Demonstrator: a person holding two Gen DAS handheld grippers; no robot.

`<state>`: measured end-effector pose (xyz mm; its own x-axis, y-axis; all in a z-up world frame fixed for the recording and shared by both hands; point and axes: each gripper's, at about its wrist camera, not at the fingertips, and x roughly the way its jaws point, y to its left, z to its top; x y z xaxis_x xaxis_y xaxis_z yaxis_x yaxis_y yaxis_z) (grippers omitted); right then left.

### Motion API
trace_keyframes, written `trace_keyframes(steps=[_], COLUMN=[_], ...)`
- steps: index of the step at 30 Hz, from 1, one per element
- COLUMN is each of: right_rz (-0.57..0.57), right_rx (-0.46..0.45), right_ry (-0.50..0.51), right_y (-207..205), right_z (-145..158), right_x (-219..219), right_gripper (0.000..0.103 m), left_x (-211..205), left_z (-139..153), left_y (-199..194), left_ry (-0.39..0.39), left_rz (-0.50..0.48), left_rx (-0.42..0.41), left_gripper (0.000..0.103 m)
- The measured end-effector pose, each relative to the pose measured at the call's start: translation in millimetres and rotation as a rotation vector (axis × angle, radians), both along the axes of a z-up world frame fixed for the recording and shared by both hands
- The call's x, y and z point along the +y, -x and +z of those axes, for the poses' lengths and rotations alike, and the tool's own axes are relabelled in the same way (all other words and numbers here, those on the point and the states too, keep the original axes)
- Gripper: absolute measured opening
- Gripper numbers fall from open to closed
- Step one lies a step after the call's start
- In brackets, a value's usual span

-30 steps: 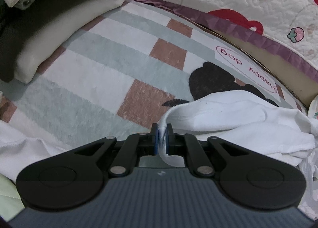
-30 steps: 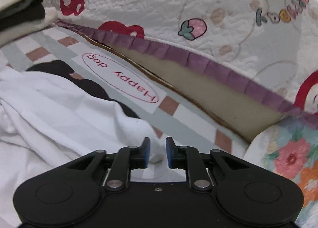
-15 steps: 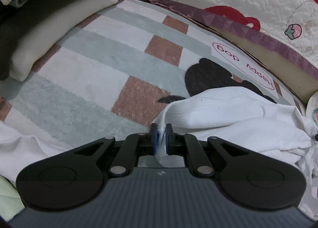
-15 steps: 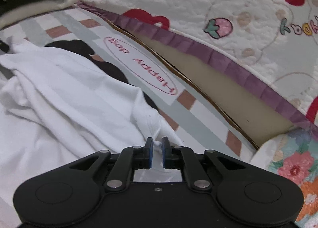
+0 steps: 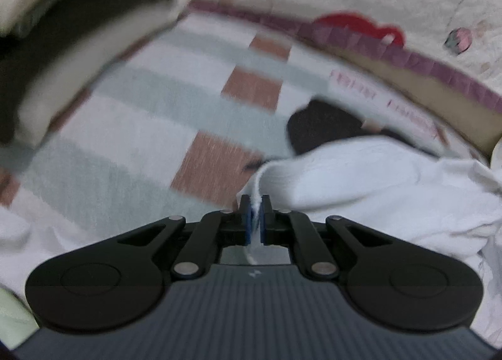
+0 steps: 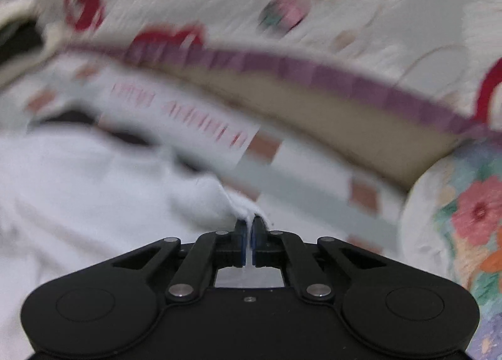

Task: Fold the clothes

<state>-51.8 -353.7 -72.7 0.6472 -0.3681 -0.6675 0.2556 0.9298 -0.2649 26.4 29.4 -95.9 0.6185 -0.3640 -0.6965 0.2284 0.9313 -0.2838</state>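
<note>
Two grippers: both clamped on white garment (image 5: 360,178)
Left gripper (image 5: 255,219): folded edge pinched
Right gripper (image 6: 249,234): corner pinched
Garment: bunched on checked blanket (image 5: 141,128)

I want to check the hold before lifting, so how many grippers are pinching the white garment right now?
2. The left gripper is shut on a rolled edge of the crumpled white cotton garment; the right gripper is shut on another corner of it.
</note>
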Motion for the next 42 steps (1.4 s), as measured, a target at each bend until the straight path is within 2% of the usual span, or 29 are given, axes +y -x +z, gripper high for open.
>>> trace_keyframes(steps=[4,5,6,7,8,9,12,14,15,16,18,21,25,26,28,30,32,35,37,40,41,42], right_rz=[-0.021,-0.023,-0.03,-0.038,-0.059,-0.082,-0.178,-0.24,-0.27,-0.261,-0.238,-0.227,-0.184,-0.169,-0.139,-0.103,-0.068,-0.082,-0.11,-0.096,-0.078,-0.059], right_rx=[-0.319,-0.402,-0.45,-0.494,-0.478,-0.461,-0.349,-0.34,-0.336,-0.329,-0.357,-0.506,-0.727,-0.747,-0.786,-0.763,-0.658,-0.454,-0.335,-0.326,-0.336,-0.345], right_ry=[-0.005,-0.012,-0.027,-0.043,-0.082,-0.121,-0.233,-0.307,-0.342,-0.344,-0.303,-0.315,-0.24,-0.254,-0.283,-0.32,-0.393,-0.467,-0.534,-0.611,-0.585,-0.558], right_y=[25.3,36.4,48.3,60.3,70.7,81.1,111.7,134.5,145.7,152.0,160.2,188.2,271.4,287.5,319.3,336.1,341.6,332.0,314.6,273.9,252.2,230.4], right_z=[97.4,121.3,132.9,143.6,135.5,126.7,61.5,31.9,17.7,16.5,32.9,82.6,155.9,167.0,188.8,194.6,181.7,131.3,92.3,73.7,82.1,90.5], right_x=[-9.5,-9.3,-10.0,-10.9,-15.9,-20.9,-27.4,-25.5,-24.5,-23.2,-22.6,-29.1,-11.1,-11.4,-12.2,-17.6,-28.7,-48.2,-67.0,-105.7,-117.6,-129.4], right_gripper=[0.002,0.002,0.002,0.003,0.004,0.004,0.003,0.003,0.003,0.003,0.003,0.003,0.002,0.002,0.003,0.003,0.003,0.003,0.003,0.003,0.003,0.003], left_x=[22.3,25.9,26.4,25.3,23.8,24.0,26.1,21.2,18.9,17.4,16.6,21.4,30.0,31.9,26.4,19.3,12.1,1.4,-14.9,-55.9,-69.5,-86.9], left_z=[82.4,99.8,112.5,115.5,114.6,105.5,72.2,69.1,74.3,80.7,97.3,127.6,180.5,194.0,191.2,182.9,174.6,162.2,141.8,130.2,126.3,133.4], left_y=[16.6,25.2,34.1,41.1,47.1,51.4,65.3,82.1,89.3,96.1,106.4,116.8,147.7,157.1,164.4,169.6,174.7,182.5,161.7,112.4,95.9,75.6], left_ry=[0.133,0.135,0.106,0.07,0.035,0.033,0.078,0.036,0.014,-0.003,-0.019,-0.011,0.049,0.066,0.023,-0.035,-0.092,-0.178,-0.274,-0.413,-0.459,-0.491], left_rz=[0.074,0.087,0.099,0.107,0.113,0.116,0.116,0.102,0.09,0.077,0.065,0.058,0.037,0.03,-0.011,-0.058,-0.104,-0.174,-0.233,-0.321,-0.35,-0.359], left_rx=[-0.289,-0.355,-0.404,-0.415,-0.409,-0.364,-0.195,-0.187,-0.21,-0.236,-0.277,-0.333,-0.4,-0.417,-0.388,-0.348,-0.307,-0.246,-0.192,-0.153,-0.14,-0.167], left_gripper=[0.004,0.004,0.004,0.004,0.004,0.004,0.004,0.004,0.004,0.004,0.004,0.004,0.004,0.004,0.004,0.004,0.004,0.004,0.004,0.004,0.004,0.004])
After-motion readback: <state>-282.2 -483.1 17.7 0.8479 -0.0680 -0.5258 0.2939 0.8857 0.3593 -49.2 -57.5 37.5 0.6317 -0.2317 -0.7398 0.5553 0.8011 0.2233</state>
